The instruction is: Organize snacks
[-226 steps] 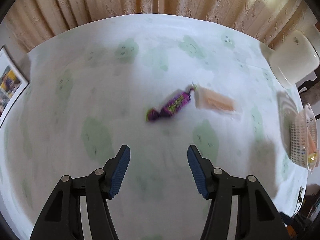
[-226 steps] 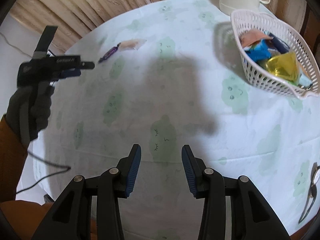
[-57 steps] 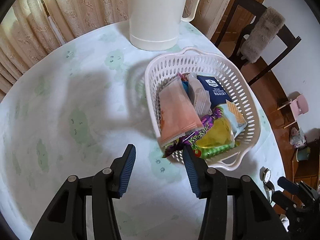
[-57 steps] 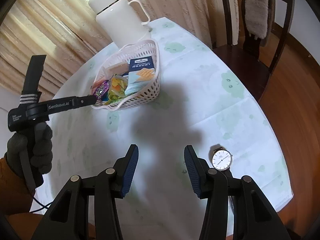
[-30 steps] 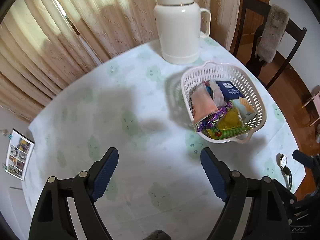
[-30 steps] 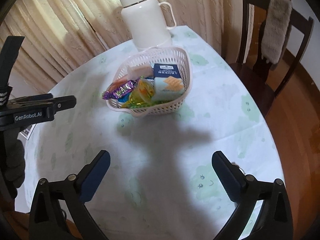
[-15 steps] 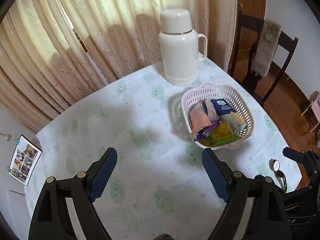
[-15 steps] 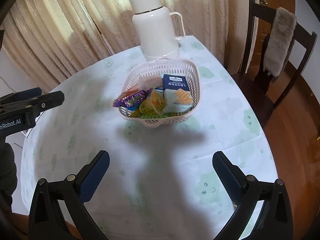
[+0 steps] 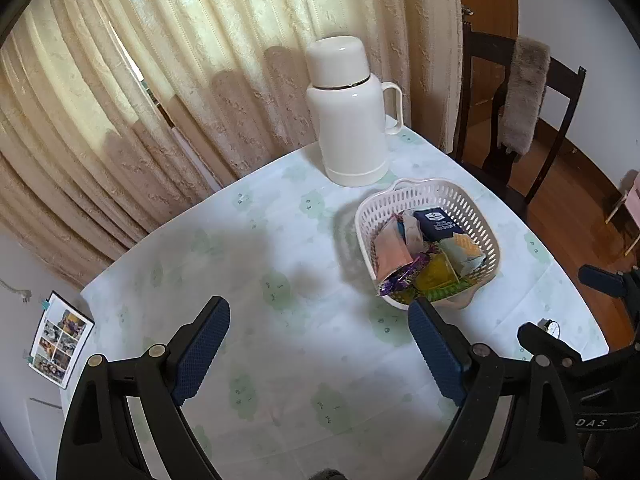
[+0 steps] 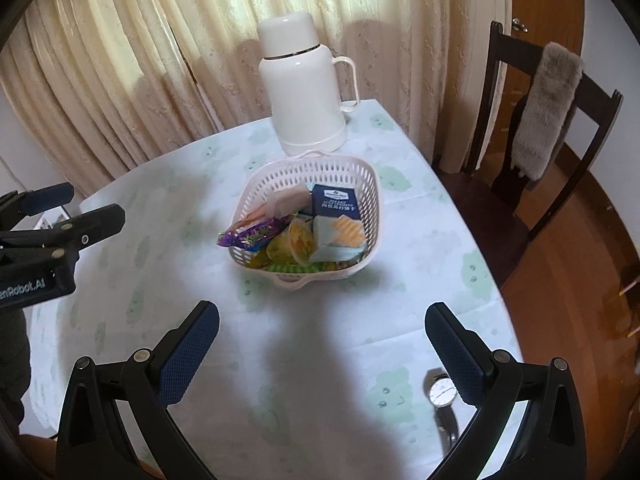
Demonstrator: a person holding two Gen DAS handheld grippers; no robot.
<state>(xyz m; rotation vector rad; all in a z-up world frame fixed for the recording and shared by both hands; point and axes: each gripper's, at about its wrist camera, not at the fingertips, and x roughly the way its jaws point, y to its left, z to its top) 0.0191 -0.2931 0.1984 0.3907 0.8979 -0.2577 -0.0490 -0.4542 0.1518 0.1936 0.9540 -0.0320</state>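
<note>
A white lattice basket [image 9: 476,208] [image 10: 340,168] stands on the pale tablecloth. It holds several snacks: a purple candy [image 10: 252,236] [image 9: 400,276], a pink packet [image 9: 390,250], a dark blue box [image 10: 335,200] and a yellow jelly cup [image 10: 294,244]. My left gripper [image 9: 318,306] hangs high over the table, left of and nearer than the basket. Its jaws are opening wide, with nothing between them. My right gripper [image 10: 323,310] is open and empty too, held above the table in front of the basket. The left gripper's fingers [image 10: 100,220] show at the left edge of the right wrist view.
A white thermos jug [image 9: 348,120] [image 10: 304,92] stands behind the basket by the curtains. A wristwatch [image 10: 442,392] [image 9: 552,326] lies near the table's front right edge. A dark chair [image 10: 540,120] with a fur pad stands to the right. A photo sheet [image 9: 60,344] lies beyond the left edge.
Both grippers have risen and drawn back from the table, so the basket looks smaller. The purple candy and pink packet, earlier on the cloth, now lie in the basket.
</note>
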